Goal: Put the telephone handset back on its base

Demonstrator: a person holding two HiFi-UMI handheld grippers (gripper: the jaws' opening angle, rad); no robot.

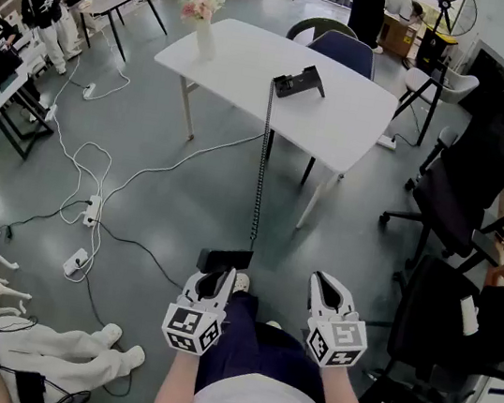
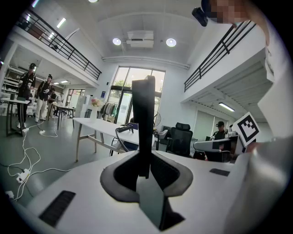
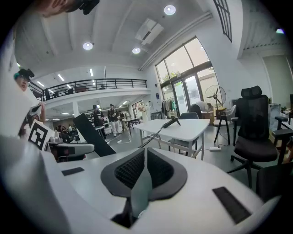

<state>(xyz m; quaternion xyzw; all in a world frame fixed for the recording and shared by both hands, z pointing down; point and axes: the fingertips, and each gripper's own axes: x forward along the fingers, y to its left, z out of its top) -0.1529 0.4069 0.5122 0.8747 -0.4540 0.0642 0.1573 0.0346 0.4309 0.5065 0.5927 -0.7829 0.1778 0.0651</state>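
Gripping the handset point(image 2: 143, 119) in our left gripper point(image 1: 217, 280), right gripper point(image 1: 326, 289) closed empty, we should approach the base point(image 1: 299, 83), cord point(image 1: 262, 169) slack.

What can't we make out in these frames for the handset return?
- Black telephone base on the white table: cradle and keys too small to read, head view.
- Black handset: mostly covered by the left tool gripping it, head view.
- Base, left gripper view: small and partly behind the held handset.
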